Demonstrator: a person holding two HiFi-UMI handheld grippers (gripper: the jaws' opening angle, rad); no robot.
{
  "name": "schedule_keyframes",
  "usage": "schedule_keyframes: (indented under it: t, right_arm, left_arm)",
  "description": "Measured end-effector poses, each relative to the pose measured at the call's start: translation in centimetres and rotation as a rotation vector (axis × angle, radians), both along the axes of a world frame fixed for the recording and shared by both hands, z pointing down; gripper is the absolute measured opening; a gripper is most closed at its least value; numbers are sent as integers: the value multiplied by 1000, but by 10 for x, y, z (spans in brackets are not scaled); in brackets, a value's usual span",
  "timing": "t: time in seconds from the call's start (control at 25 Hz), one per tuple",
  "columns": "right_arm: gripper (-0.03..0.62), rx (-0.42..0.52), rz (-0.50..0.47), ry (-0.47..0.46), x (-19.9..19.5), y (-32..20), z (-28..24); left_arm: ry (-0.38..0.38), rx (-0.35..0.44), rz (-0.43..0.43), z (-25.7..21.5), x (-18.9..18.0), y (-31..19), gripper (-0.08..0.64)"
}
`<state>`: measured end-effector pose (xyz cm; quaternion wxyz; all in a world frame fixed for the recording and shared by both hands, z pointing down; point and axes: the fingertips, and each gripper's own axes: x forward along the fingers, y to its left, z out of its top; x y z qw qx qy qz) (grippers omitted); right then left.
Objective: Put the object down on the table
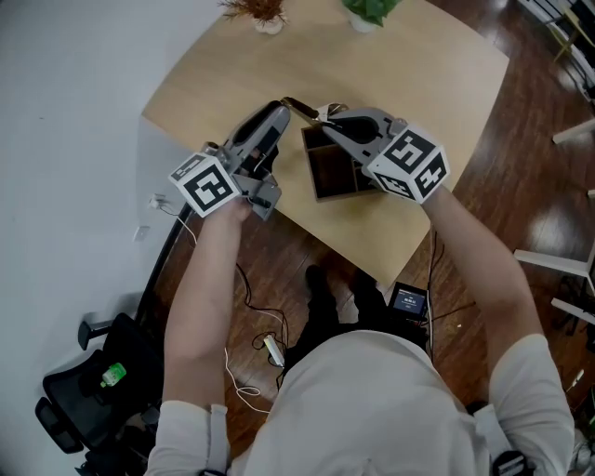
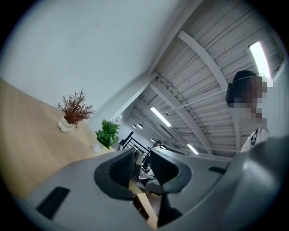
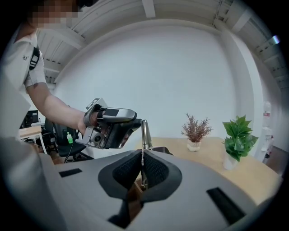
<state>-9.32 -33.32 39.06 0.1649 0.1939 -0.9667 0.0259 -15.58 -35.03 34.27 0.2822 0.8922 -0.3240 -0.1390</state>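
Observation:
My right gripper [image 1: 327, 113] is shut on a slim metal utensil [image 1: 302, 106], held above the light wooden table [image 1: 418, 74]. In the right gripper view the utensil's handle [image 3: 144, 131] rises upright from between the pads. The tip of my left gripper [image 1: 279, 112] is right beside the utensil's free end, and whether they touch is unclear. In the left gripper view the left gripper [image 2: 143, 167] stands open with a narrow gap and nothing clearly between its pads. Just below the right gripper, a dark wooden organiser box [image 1: 311, 167] with compartments sits on the table.
A dried reddish plant [image 1: 260, 11] and a green potted plant [image 1: 370, 11] stand at the table's far edge. The table's near edge runs just under both grippers. An office chair [image 1: 93, 390] and cables are on the floor at the left.

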Motion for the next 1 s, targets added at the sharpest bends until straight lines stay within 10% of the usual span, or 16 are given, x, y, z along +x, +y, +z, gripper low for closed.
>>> schedule_keyframes:
  t: [1.0]
  right_arm:
    - [9,-71,-71,213,-20,-2,81]
  left_arm:
    - [-18,-144,42,70,1,3,87]
